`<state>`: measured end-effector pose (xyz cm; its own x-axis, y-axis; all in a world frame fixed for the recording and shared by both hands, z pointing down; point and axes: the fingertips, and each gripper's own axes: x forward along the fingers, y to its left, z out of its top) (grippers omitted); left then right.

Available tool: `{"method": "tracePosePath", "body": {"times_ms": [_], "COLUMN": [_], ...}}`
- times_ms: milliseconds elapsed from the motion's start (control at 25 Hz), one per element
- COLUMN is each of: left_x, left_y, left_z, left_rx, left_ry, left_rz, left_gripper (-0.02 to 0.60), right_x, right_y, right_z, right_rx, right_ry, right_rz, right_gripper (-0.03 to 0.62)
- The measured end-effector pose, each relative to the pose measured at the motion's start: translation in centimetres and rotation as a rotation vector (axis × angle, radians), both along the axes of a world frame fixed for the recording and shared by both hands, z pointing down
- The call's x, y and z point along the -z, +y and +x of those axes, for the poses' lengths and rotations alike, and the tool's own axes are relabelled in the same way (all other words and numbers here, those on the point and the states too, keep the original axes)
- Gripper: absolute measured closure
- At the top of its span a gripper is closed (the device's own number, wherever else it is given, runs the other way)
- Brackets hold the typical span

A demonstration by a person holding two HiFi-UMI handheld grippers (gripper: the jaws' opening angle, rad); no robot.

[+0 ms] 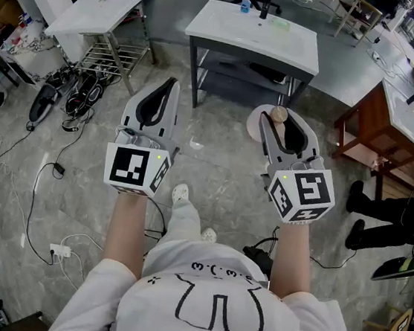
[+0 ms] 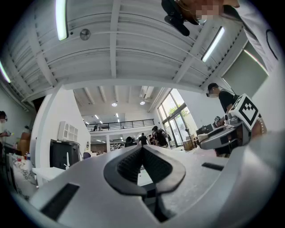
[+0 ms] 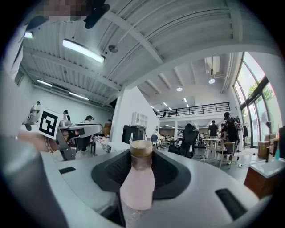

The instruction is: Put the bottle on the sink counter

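Observation:
In the head view my right gripper (image 1: 279, 116) is shut on a pale pink bottle (image 1: 259, 127) with a brown cap, held over the floor. In the right gripper view the bottle (image 3: 137, 182) stands upright between the dark pads, cap at the tips of the right gripper (image 3: 141, 150). The sink counter (image 1: 209, 28), a white basin top on a dark frame, stands ahead of both grippers, some way off. My left gripper (image 1: 173, 83) is level with the right one and to its left; it is shut with nothing in it, and the left gripper (image 2: 142, 149) shows its tips meeting.
A small blue bottle (image 1: 245, 5) and a black tap (image 1: 264, 11) stand at the back of the sink counter. A second white basin (image 1: 99, 7) on a wire rack is at the left, with cables and shoes (image 1: 66, 95) beside it. A wooden table (image 1: 381, 122) and a person's legs (image 1: 388, 213) are at the right.

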<state>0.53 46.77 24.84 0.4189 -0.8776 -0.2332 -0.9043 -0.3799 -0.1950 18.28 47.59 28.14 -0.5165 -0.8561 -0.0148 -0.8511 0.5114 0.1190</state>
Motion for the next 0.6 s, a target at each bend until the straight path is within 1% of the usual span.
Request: {"method": "tracePosePath", "body": {"times_ms": [320, 600], "left_x": [0.3, 0.9], "left_y": [-2.0, -7.2], "left_z": [-1.1, -2.6], "left_rx": [-0.002, -0.014], "left_ry": [-0.002, 0.0], "left_rz": [0.006, 0.014], "left_gripper": [0.572, 0.572], "right_x": [-0.1, 0.5], "right_y": [-1.9, -6.7], "right_z": [-1.0, -2.3], "right_rx": [-0.001, -0.013], "right_ry": [0.007, -0.007], "right_rz": [0.005, 0.003], "right_gripper": [0.441, 0.441]}}
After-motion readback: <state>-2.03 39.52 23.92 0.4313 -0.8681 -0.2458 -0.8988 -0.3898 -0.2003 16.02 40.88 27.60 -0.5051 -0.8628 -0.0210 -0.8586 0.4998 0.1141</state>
